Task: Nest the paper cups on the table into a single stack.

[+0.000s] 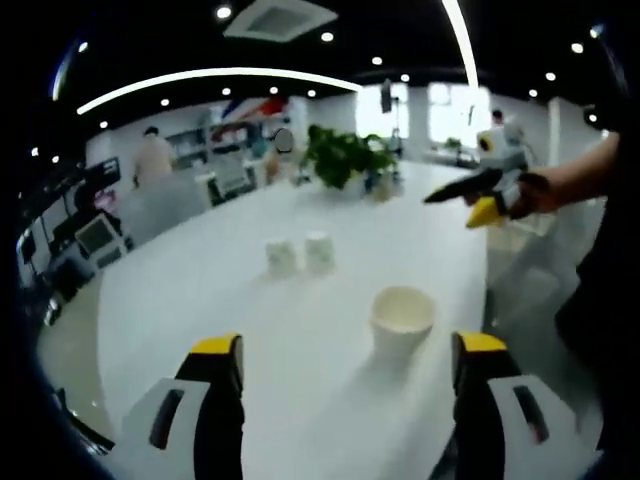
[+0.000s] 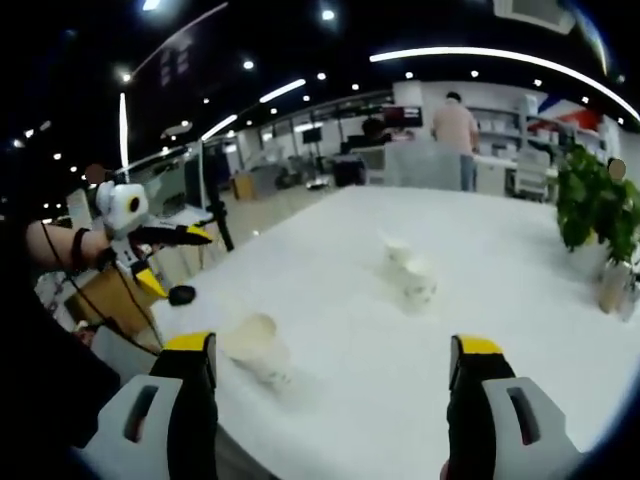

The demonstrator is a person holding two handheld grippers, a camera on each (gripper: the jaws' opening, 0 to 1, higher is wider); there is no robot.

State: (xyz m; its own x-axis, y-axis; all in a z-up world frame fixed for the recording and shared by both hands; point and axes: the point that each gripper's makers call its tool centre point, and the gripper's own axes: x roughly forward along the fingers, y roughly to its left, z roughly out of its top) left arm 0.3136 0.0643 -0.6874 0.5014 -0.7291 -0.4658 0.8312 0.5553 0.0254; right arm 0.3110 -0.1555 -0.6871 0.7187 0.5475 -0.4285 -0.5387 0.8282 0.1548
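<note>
Cups await stacking on white table [image 1: 300, 340].
Both grippers, left gripper [image 1: 340, 375] and right gripper [image 2: 330, 385], hang spread, empty; the upright near cup [image 1: 402, 320] stands just ahead, two far cups [image 1: 300, 254] beyond.

Open-plan office. Indicators: long white surface [image 1: 300, 330], recessed ceiling lights [image 2: 490, 55], desk monitors [image 1: 98, 236]. A potted plant [image 1: 345, 160] stands on the surface.

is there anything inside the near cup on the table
In the left gripper view the near cup stands upright, mouth open. The inner wall that shows looks bare white, with no cup nested in it. The rim hides its bottom, so that part cannot be checked.
</note>
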